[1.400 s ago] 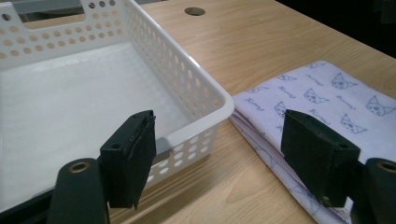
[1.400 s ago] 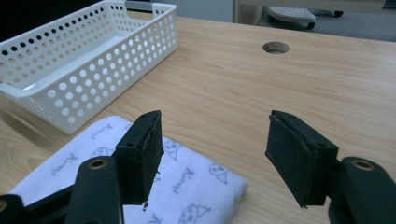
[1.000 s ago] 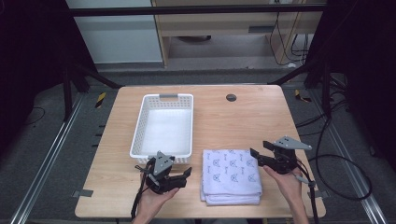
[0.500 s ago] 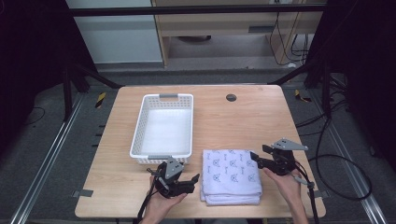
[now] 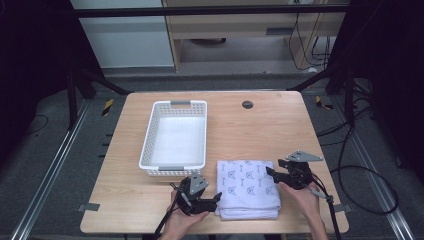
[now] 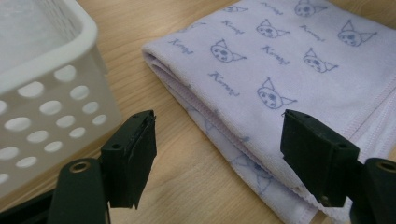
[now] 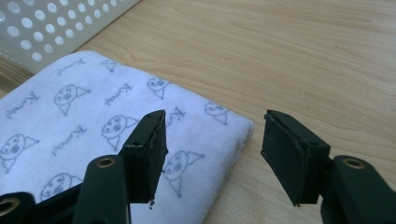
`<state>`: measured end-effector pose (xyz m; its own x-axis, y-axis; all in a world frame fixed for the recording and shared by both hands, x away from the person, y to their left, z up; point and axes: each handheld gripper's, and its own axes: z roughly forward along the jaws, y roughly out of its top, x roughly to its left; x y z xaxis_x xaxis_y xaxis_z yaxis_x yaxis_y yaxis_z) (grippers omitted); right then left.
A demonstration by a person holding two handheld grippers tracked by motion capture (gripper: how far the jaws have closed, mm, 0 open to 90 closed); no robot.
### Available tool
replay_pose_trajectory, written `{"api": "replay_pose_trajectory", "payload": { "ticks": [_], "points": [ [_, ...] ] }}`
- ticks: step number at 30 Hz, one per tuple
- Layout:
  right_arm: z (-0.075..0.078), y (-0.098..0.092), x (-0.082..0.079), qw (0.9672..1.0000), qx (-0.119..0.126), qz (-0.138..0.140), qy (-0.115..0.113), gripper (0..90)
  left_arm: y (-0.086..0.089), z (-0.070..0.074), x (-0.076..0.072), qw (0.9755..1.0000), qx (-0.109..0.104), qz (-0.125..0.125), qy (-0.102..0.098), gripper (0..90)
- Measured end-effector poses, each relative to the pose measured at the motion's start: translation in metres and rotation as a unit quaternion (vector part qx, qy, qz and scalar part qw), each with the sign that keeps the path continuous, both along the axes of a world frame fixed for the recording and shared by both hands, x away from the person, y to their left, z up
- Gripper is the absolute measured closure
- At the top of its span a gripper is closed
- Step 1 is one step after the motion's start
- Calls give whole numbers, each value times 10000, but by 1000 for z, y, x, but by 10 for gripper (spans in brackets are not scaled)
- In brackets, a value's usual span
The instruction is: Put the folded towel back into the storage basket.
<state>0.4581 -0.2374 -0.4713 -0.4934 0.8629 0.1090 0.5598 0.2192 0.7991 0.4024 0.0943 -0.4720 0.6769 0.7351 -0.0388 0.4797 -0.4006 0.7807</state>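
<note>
A folded pale lilac towel [image 5: 248, 187] printed with small blue cat faces lies near the table's front edge. My left gripper [image 5: 216, 199] is open at the towel's left edge; in the left gripper view the towel [image 6: 280, 70] has its folded edge between the spread jaws, one jaw over bare wood and the other over the cloth. My right gripper [image 5: 270, 172] stands open at the towel's right edge, low over it. In the right gripper view the towel [image 7: 84, 126] has its corner between the jaws. Neither gripper holds anything.
A white perforated basket [image 5: 176, 137] stands empty just behind and left of the towel, its wall [image 6: 42, 107] close beside my left gripper. A dark round hole [image 5: 247, 104] sits in the table [image 5: 260, 130] at the back. Cables trail off the table's right side.
My left gripper has moved right along the front edge to the towel's left side. My right gripper has sunk slightly toward the towel's right edge.
</note>
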Motion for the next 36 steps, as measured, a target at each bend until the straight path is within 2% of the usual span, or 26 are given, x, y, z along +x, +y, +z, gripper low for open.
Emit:
{"api": "replay_pose_trajectory", "payload": {
  "ticks": [6, 11, 24, 31, 36],
  "points": [
    [-5, 1, 2, 10000, -65, 24, 43, 429, -7, -7, 1, 10000, 48, -12, 48, 263],
    [-9, 4, 4, 9998, -90, 24, 151, 450, -13, -13, 4, 9998, 42, -32, 177, 263],
    [-19, 9, 11, 9988, -274, 121, 386, 497, -18, -23, 7, 9995, 63, -12, 323, 274],
    [-23, 9, 12, 9985, -185, 59, 518, 503, -20, -26, 10, 9990, 31, -8, 446, 279],
    [-24, 10, 13, 9984, -226, 42, 517, 504, -21, -28, 11, 9986, -13, -8, 527, 289]
  ]
}}
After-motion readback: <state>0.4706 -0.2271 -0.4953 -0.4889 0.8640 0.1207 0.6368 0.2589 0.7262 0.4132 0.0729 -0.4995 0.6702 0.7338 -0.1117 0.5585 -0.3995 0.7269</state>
